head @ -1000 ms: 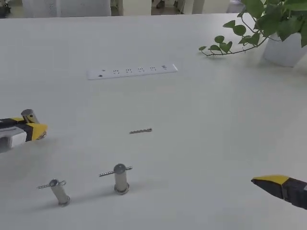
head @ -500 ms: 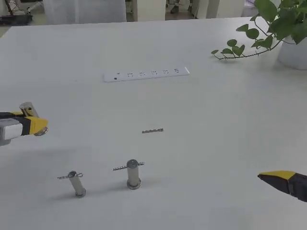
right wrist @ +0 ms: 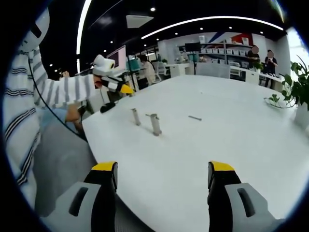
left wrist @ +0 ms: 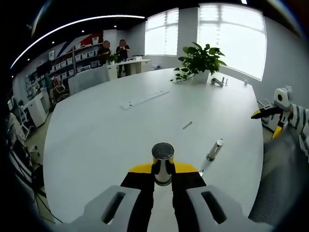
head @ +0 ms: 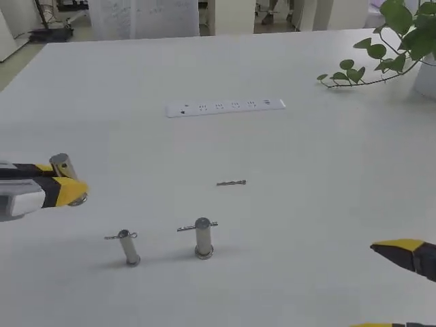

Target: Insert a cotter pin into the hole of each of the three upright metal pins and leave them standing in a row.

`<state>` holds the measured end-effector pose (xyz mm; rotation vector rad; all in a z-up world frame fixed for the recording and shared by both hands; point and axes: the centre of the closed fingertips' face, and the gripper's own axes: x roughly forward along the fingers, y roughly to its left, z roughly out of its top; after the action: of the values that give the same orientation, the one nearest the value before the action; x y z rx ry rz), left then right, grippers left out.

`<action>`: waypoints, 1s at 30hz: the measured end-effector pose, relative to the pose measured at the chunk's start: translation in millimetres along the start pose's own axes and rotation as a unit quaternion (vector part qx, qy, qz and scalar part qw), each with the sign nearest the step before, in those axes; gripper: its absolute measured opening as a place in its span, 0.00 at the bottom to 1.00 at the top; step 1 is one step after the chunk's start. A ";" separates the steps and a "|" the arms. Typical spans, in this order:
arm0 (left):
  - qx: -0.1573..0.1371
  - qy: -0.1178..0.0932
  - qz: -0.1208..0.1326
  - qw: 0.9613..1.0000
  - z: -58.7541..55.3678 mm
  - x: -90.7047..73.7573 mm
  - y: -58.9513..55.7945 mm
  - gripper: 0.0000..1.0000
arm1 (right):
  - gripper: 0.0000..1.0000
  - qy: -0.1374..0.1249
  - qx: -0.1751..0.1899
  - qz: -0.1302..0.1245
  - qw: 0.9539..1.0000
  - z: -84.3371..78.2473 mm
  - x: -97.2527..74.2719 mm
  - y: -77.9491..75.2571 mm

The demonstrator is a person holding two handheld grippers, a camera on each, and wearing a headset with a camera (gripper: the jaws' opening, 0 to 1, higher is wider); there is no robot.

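The left claw (left wrist: 164,172) is clamped on a metal pin (left wrist: 162,157) that stands upright between its jaws, while the right claw (right wrist: 162,169) gapes wide, holding nothing. Ahead of the right claw, on the white table (right wrist: 193,159), two standing pins (head: 203,237) (head: 128,246) each carry a cotter pin through the head. Beyond them lies a loose cotter pin (head: 231,182), then a power strip (head: 225,107) and a potted plant (head: 402,34)

Metal pin (left wrist: 163,153) between fingers (left wrist: 138,183) of left gripper (left wrist: 163,173)
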<state>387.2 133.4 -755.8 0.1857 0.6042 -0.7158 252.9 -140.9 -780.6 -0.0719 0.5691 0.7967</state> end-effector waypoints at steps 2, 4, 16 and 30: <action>0.012 0.003 -0.006 1.000 -0.5 -2.6 -8.6 0.11 | 0.78 0.001 -0.001 0.001 1.000 -1.1 -1.2 1.0; 0.019 0.002 -0.012 1.000 0.1 -4.2 -15.3 0.11 | 0.78 0.003 -0.001 0.002 1.000 -2.8 -2.1 2.2; 0.038 -0.004 -0.030 0.999 -1.7 -14.6 -62.4 0.11 | 0.78 0.010 0.000 0.002 1.000 -9.0 -3.9 7.2; 0.042 0.009 -0.054 0.998 -21.6 -1.4 -107.7 0.11 | 0.78 0.012 -0.006 0.007 1.000 -8.9 -8.3 10.0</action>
<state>305.0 61.5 -768.0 0.2389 0.6052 -0.8460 237.3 -141.7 -782.4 -0.0894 0.5882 0.8133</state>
